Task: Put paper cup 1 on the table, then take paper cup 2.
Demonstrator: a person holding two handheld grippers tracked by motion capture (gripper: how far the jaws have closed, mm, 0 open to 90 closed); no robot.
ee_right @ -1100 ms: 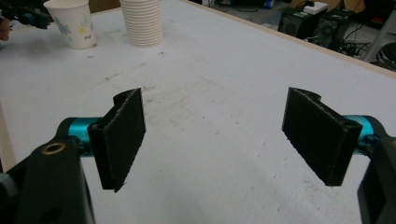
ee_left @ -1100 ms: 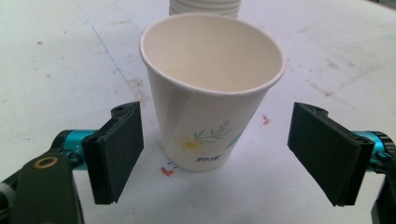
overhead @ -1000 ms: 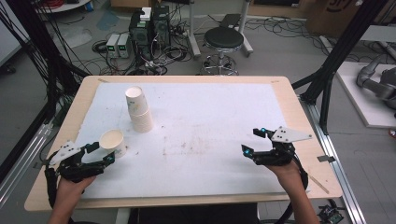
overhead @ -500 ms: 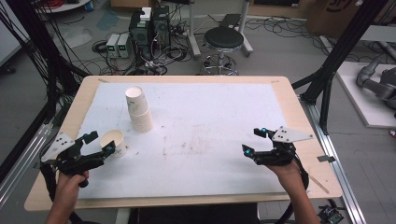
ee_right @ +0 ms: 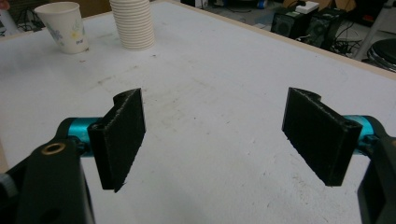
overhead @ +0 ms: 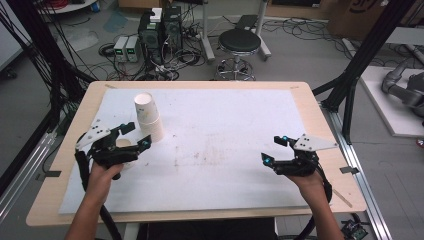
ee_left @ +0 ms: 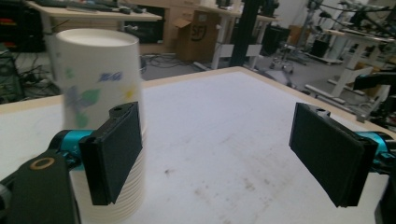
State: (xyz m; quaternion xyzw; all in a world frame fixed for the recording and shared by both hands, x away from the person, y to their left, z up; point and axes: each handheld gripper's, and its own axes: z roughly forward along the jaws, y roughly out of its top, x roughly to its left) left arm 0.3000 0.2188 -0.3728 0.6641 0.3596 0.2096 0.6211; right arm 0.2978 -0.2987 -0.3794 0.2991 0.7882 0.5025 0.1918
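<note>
A tall stack of white paper cups (overhead: 149, 119) stands upside down on the white mat at the back left. In the left gripper view the stack (ee_left: 98, 70) rises just behind the left jaw. My left gripper (overhead: 137, 134) hovers open right beside the stack, nothing between its jaws (ee_left: 219, 154). Under it a single upright cup (overhead: 123, 144) is mostly hidden; the right gripper view shows this cup (ee_right: 63, 25) beside the stack (ee_right: 133, 23). My right gripper (overhead: 274, 149) rests open and bare at the front right, jaws wide over the mat (ee_right: 215, 140).
The wooden table (overhead: 320, 115) carries a white mat (overhead: 225, 130) with faint stains in the middle. A black stool (overhead: 240, 42) and electronics boxes (overhead: 160, 25) stand on the floor beyond the far edge. Black frame posts (overhead: 350, 85) flank the table.
My left gripper has risen and moved right and forward from the table's left edge to just beside the cup stack, now covering the single cup. The right gripper has not moved.
</note>
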